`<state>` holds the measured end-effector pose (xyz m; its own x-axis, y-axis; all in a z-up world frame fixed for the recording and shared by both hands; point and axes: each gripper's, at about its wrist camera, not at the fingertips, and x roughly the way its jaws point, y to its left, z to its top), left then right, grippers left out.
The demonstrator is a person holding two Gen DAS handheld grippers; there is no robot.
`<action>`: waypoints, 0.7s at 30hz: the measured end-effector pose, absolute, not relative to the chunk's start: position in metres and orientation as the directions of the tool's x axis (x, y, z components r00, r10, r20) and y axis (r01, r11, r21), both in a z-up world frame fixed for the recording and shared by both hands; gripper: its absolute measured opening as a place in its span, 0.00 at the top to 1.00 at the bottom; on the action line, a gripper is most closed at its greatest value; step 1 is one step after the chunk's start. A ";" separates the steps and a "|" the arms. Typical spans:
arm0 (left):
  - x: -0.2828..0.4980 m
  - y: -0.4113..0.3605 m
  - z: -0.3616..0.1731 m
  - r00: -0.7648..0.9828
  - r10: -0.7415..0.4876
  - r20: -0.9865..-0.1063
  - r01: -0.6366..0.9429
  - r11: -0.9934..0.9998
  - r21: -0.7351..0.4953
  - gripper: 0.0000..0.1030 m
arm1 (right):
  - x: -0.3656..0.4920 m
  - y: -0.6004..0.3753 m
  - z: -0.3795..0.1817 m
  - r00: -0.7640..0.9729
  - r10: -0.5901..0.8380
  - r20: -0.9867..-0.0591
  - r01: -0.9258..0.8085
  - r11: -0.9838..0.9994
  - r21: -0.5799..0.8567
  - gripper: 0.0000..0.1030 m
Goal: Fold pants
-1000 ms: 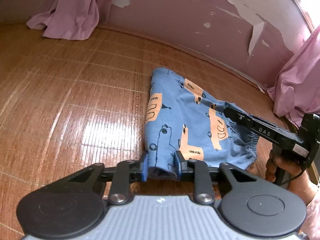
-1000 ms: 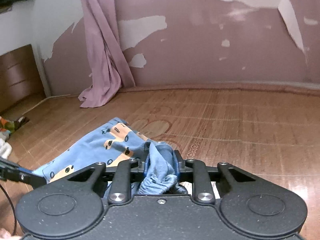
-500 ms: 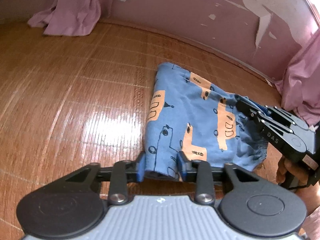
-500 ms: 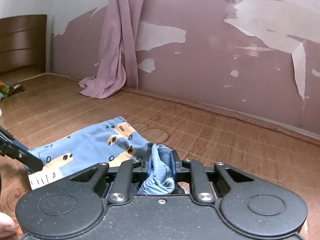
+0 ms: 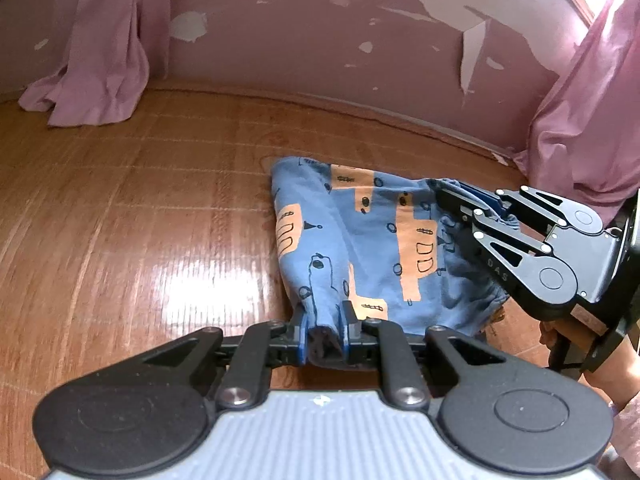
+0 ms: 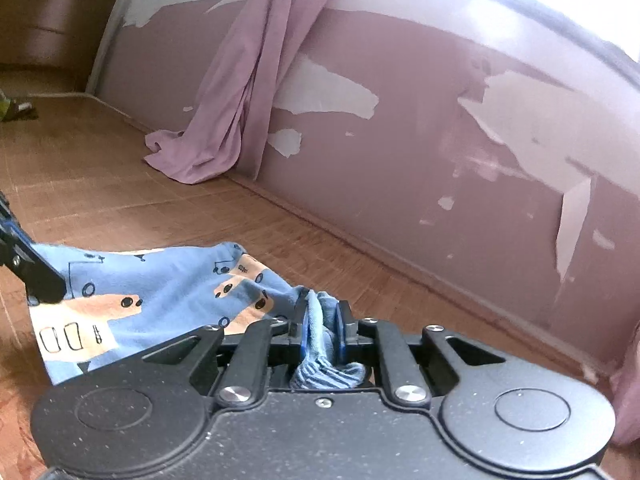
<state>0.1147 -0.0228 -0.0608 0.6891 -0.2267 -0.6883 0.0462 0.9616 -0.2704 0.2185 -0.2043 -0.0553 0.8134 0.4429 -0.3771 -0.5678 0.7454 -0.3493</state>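
Blue pants (image 5: 360, 248) with orange and black prints hang stretched between my two grippers, their far end still resting on the wooden floor. My left gripper (image 5: 324, 320) is shut on the near cloth edge, bunched between its blue pads. In the left wrist view my right gripper (image 5: 464, 204) reaches in from the right and is shut on the waistband. The right wrist view shows that gripper (image 6: 320, 316) pinching striped blue waistband fabric, with the pants (image 6: 152, 300) spreading leftward toward the left gripper's fingers (image 6: 36, 276).
Pink curtains (image 5: 96, 80) pool on the floor at the far left, and more curtains (image 5: 580, 120) hang at the right. A peeling pink wall (image 6: 440, 140) runs close behind. A hand (image 5: 560, 332) holds the right gripper. Wooden floor (image 5: 120, 220) spreads to the left.
Both grippers have risen and tilted upward, lifting the held ends of the pants off the floor. The right gripper has moved closer to the wall. Both grips have held.
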 end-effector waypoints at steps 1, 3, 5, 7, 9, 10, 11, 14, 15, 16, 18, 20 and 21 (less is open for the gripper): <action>0.115 -0.024 -0.060 0.692 -0.230 -0.685 0.053 0.962 -0.269 0.84 | 0.219 -0.204 -0.054 0.816 0.440 -0.375 -0.565 0.743 -0.359 0.87; 0.116 -0.025 -0.058 0.695 -0.238 -0.679 0.069 0.961 -0.266 0.84 | 0.224 -0.203 -0.052 0.819 0.434 -0.374 -0.561 0.741 -0.369 0.87; 0.120 -0.023 -0.055 0.700 -0.243 -0.672 0.077 0.961 -0.266 0.85 | 0.232 -0.201 -0.048 0.820 0.433 -0.375 -0.561 0.738 -0.375 0.87; 0.123 -0.019 -0.052 0.708 -0.243 -0.663 0.070 0.958 -0.277 0.85 | 0.239 -0.197 -0.044 0.820 0.437 -0.369 -0.564 0.726 -0.393 0.87; 0.129 -0.016 -0.046 0.722 -0.234 -0.651 0.063 0.960 -0.274 0.85 | 0.246 -0.191 -0.039 0.824 0.442 -0.356 -0.565 0.696 -0.443 0.87; 0.132 -0.015 -0.043 0.730 -0.226 -0.645 0.062 0.962 -0.267 0.85 | 0.251 -0.188 -0.035 0.823 0.448 -0.349 -0.567 0.682 -0.462 0.88; 0.136 -0.015 -0.039 0.738 -0.221 -0.637 0.063 0.963 -0.260 0.85 | 0.255 -0.185 -0.031 0.823 0.454 -0.341 -0.568 0.667 -0.483 0.88; 0.149 -0.014 -0.028 0.770 -0.214 -0.601 0.081 0.967 -0.241 0.85 | 0.276 -0.174 -0.021 0.831 0.457 -0.317 -0.554 0.639 -0.533 0.88; 0.154 -0.014 -0.025 0.778 -0.211 -0.592 0.084 0.969 -0.234 0.85 | 0.284 -0.170 -0.018 0.834 0.457 -0.311 -0.550 0.637 -0.540 0.89; 0.160 -0.013 -0.023 0.785 -0.206 -0.584 0.084 0.970 -0.230 0.85 | 0.291 -0.168 -0.015 0.837 0.455 -0.305 -0.545 0.636 -0.546 0.89; 0.171 -0.010 -0.018 0.800 -0.197 -0.566 0.079 0.971 -0.226 0.85 | 0.306 -0.161 -0.008 0.846 0.451 -0.285 -0.528 0.635 -0.564 0.89; 0.181 -0.007 -0.015 0.813 -0.191 -0.550 0.076 0.971 -0.225 0.86 | 0.318 -0.155 -0.003 0.849 0.451 -0.277 -0.522 0.631 -0.573 0.89; 0.187 -0.004 -0.015 0.814 -0.196 -0.547 0.079 0.970 -0.231 0.86 | 0.326 -0.152 -0.002 0.846 0.452 -0.284 -0.527 0.626 -0.574 0.89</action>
<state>0.1869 -0.0045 -0.0148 0.8137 -0.1965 -0.5471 0.0790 0.9698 -0.2308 0.3262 -0.1516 -0.0016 0.8458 0.4516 -0.2840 -0.5272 0.6263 -0.5742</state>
